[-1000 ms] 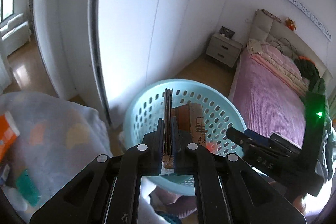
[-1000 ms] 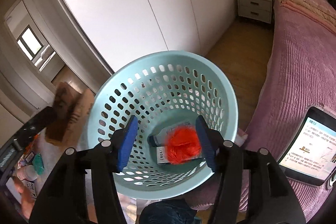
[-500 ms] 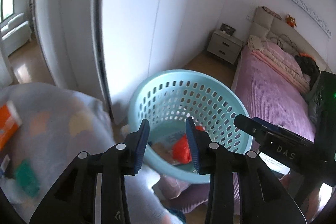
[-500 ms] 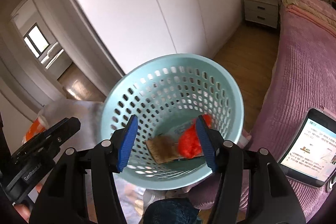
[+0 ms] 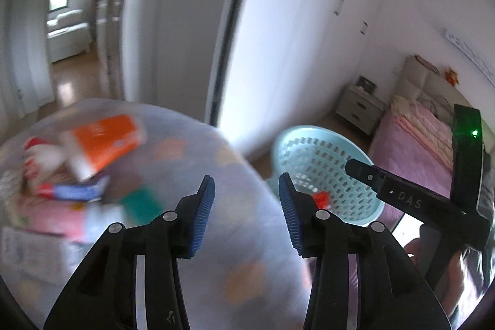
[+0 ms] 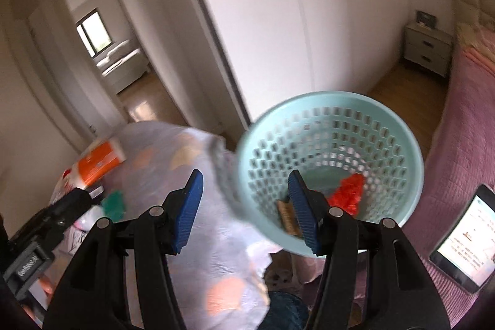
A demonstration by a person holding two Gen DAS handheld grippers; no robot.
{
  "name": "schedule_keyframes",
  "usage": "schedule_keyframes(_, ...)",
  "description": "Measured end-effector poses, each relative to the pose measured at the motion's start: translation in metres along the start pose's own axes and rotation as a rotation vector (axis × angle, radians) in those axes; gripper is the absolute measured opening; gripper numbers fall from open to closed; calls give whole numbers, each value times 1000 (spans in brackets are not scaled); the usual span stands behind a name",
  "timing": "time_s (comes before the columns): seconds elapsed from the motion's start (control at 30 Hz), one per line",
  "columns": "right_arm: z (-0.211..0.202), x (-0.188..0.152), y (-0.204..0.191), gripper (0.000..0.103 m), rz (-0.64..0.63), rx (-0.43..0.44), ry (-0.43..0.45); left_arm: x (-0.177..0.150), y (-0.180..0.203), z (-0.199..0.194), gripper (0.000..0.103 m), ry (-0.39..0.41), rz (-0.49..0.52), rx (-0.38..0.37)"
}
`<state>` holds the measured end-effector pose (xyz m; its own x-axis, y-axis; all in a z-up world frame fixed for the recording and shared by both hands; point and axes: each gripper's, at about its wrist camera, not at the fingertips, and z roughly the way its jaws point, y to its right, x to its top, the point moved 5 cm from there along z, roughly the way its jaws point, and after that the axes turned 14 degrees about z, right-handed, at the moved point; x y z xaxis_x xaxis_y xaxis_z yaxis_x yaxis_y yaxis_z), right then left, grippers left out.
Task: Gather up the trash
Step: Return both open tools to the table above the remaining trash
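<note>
Pale blue perforated basket point(image 6: 399, 144) holding red crumpled wrapper point(image 6: 348, 194) and brown piece point(image 6: 287, 214) — possibly cardboard, left gripper point(image 5: 246, 209) and right gripper point(image 6: 246, 206) both spread apart — empty

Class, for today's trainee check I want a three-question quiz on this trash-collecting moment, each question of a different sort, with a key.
1. True or false: the left gripper is shut on a piece of cardboard.
2. Which lies inside the light blue basket? A) the orange-and-white box B) the red crumpled item C) the tablet
3. Fill in: the tablet rests on the ____ bedspread.

Key: 1 false, both grippers are open and empty, the right gripper too; 2 B, beside a brown cardboard piece; 3 pink.
</note>
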<state>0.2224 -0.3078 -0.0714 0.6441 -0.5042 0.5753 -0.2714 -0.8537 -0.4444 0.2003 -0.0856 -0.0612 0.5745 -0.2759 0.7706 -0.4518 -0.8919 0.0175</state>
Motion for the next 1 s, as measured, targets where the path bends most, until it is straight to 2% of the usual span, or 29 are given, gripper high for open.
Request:
schedule_keyframes(0.27,9,-35,-69,54,-132,72,-47,-33,-78,-58,42,20,-124,150)
schedule_keyframes(0.5,26,-66,-118,54,-234,102,-84,-76,-151,-94,42,-9,-255,273)
schedule_keyframes(0.67,37,-87,-148,54,-300,129,-111,-109,-190,-106,42,-43,-354,297)
schedule_keyframes(0.8,51,-104,-168,54,-333,143,-139,-122,-193,-108,42,-55,-398,269)
schedule_keyframes(0.87,58,-111,-171,54,-330,145,-161,-124,-191,-107,63,-56,-413,273)
schedule_keyframes(0.9,61,-113,-171,54,-328,145,-170,-124,-190,-106,78,-47,-427,285)
schedule_keyframes(1.0,67,-118,-168,54,-324,139,-189,-121,-183,-95,80,-53,-451,281)
